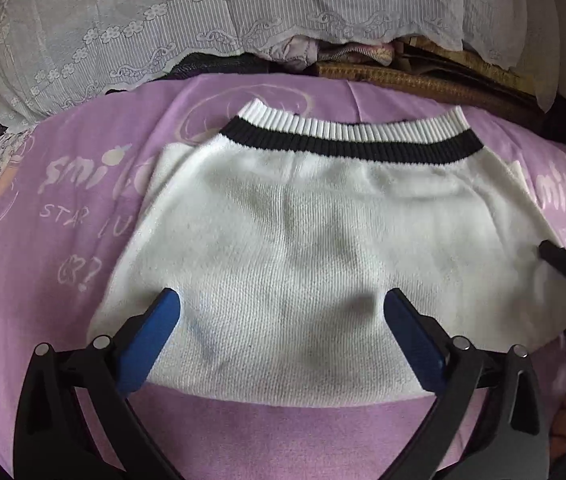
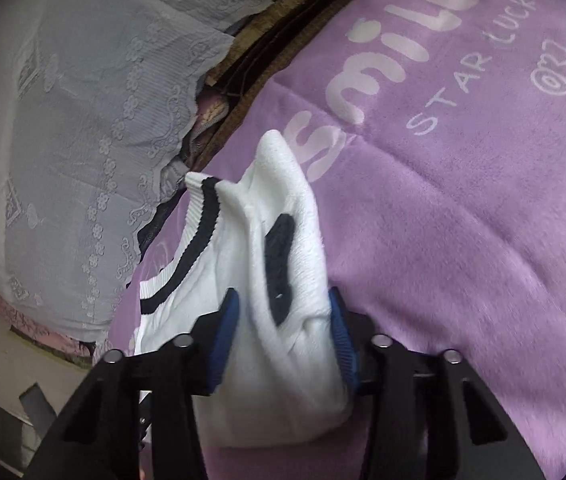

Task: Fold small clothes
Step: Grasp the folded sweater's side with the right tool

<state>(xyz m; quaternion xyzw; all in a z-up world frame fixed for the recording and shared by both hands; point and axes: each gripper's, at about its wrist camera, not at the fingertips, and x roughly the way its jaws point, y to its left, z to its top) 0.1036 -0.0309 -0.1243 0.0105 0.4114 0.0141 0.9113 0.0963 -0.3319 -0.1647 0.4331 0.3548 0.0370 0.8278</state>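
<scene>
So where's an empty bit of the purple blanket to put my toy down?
Bare purple blanket shows left of the white sweater, and in a strip between its near edge and the left gripper. The far side is crowded: a lace-covered pile borders it. The right gripper holds the sweater's right side.

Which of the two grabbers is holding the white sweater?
The right gripper: its jaws are shut on a bunched-up side of the white sweater. The left gripper hovers with its jaws wide open, pinching nothing.
</scene>
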